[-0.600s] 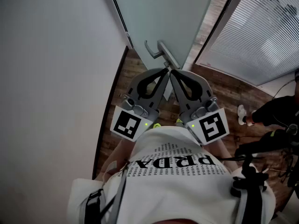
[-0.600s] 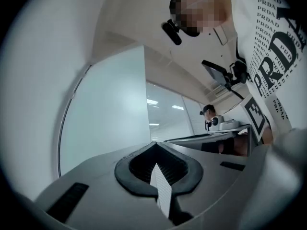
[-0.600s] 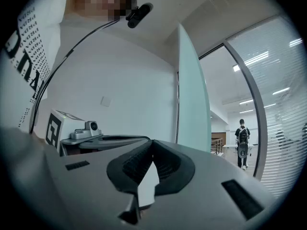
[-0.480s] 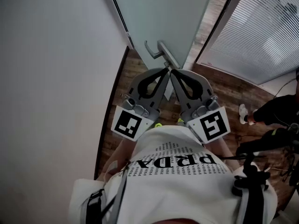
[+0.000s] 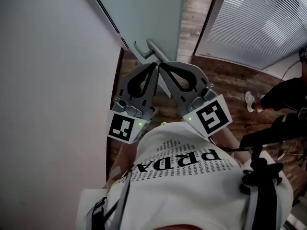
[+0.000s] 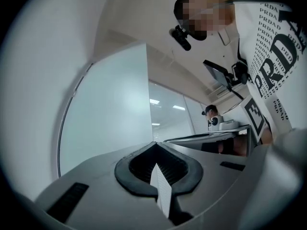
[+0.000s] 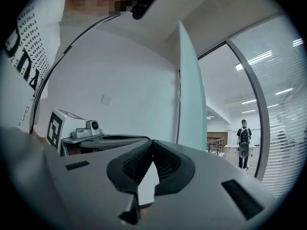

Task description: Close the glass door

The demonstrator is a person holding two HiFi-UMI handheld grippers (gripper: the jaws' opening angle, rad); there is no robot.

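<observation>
The frosted glass door (image 5: 144, 8) stands open, hinged by the white wall, and its metal lever handle (image 5: 145, 49) sticks out toward me. My left gripper (image 5: 154, 66) and right gripper (image 5: 162, 66) are held side by side in front of my chest. Their tips nearly touch each other just below the handle. Both are shut with nothing between the jaws. The left gripper view shows the door's pale face (image 6: 110, 114) beyond the left gripper (image 6: 154, 145). In the right gripper view the door's edge (image 7: 191, 99) rises beyond the right gripper (image 7: 152, 142).
A white wall (image 5: 48, 80) runs along the left. A window with slatted blinds (image 5: 259, 23) closes the right side above the wooden floor (image 5: 225, 80). A person in black (image 5: 285, 99) stands at the right edge. A person with a backpack (image 7: 244, 138) is far down the corridor.
The door handle and both grippers have slid left and slightly up in the head view. The grippers keep the same spacing to the handle and stay shut.
</observation>
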